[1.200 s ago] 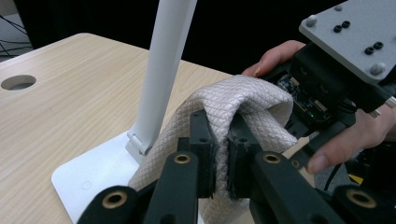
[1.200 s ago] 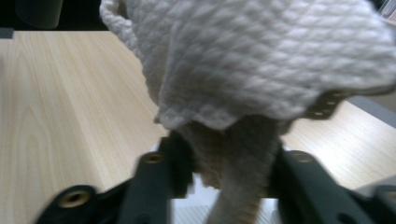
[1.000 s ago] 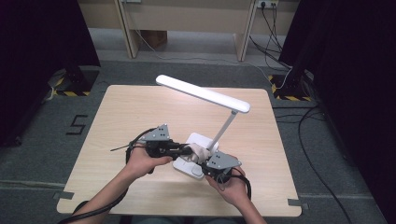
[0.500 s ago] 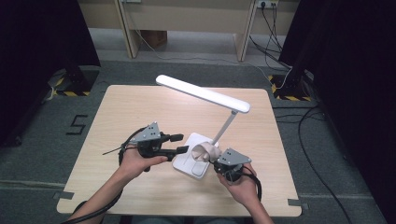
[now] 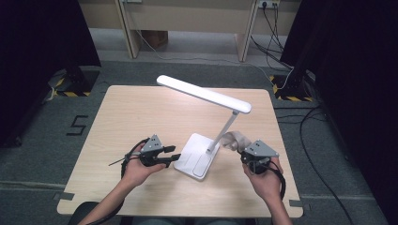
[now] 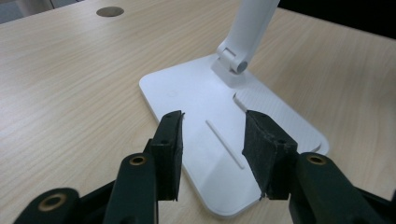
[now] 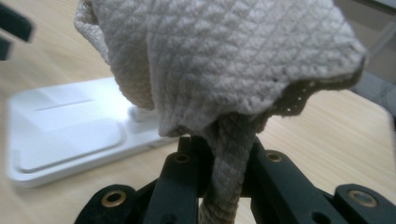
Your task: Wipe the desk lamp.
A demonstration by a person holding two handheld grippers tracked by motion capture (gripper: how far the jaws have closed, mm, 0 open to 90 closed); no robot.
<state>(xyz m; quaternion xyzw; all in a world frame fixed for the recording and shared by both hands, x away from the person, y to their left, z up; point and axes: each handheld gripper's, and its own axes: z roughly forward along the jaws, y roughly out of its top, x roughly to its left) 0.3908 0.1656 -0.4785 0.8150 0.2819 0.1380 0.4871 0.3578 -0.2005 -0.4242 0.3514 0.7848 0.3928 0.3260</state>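
A white desk lamp stands mid-table, its flat base (image 5: 196, 156) near the front edge, a slanted stem (image 5: 224, 131) and a long lit head (image 5: 203, 93) above. My left gripper (image 5: 174, 158) is open just left of the base; in the left gripper view its jaws frame the base (image 6: 219, 135) without touching it. My right gripper (image 5: 244, 151) is to the right of the stem, shut on a beige quilted cloth (image 5: 233, 139). The cloth (image 7: 219, 70) bunches up over the jaws in the right gripper view and hides the fingertips, with the base (image 7: 65, 135) behind at left.
The light wood table (image 5: 141, 117) has bare surface at the back and left. Cables run along the floor at right (image 5: 309, 117), and dark curtains flank both sides. A floor marking "5" (image 5: 78, 125) lies left of the table.
My right gripper has pulled back to the right with the cloth, away from the lamp base. My left gripper has slid left off the base to its edge.
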